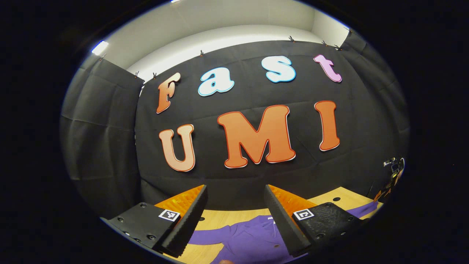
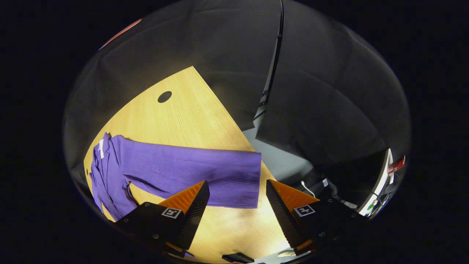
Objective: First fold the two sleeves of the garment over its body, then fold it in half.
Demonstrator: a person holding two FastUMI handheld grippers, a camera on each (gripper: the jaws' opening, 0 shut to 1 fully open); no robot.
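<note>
1. Purple ribbed cardigan (image 2: 176,172) spread flat on the wooden desk (image 2: 183,110); body cut off at the left gripper view's lower edge, hem hidden.
2. One sleeve (image 2: 205,176) stretched toward the desk's right edge, cuff squared.
3. Left gripper (image 1: 236,216) spread wide above the cardigan, pinching nothing.
4. Right gripper (image 2: 236,212) likewise spread, near the cuff, ridged black fingers (image 2: 196,216) apart from it.
5. Dark round hole (image 2: 164,96) near the far corner.

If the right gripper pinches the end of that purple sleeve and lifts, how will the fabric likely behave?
The purple sleeve lies flat and limp on the wooden table, so it would probably drape and sag, not hold shape. Its ribbed knit looks thin, so likely light and easy to drag. The ribbing should give the open right gripper fair grip, though the garment body may trail along.
</note>
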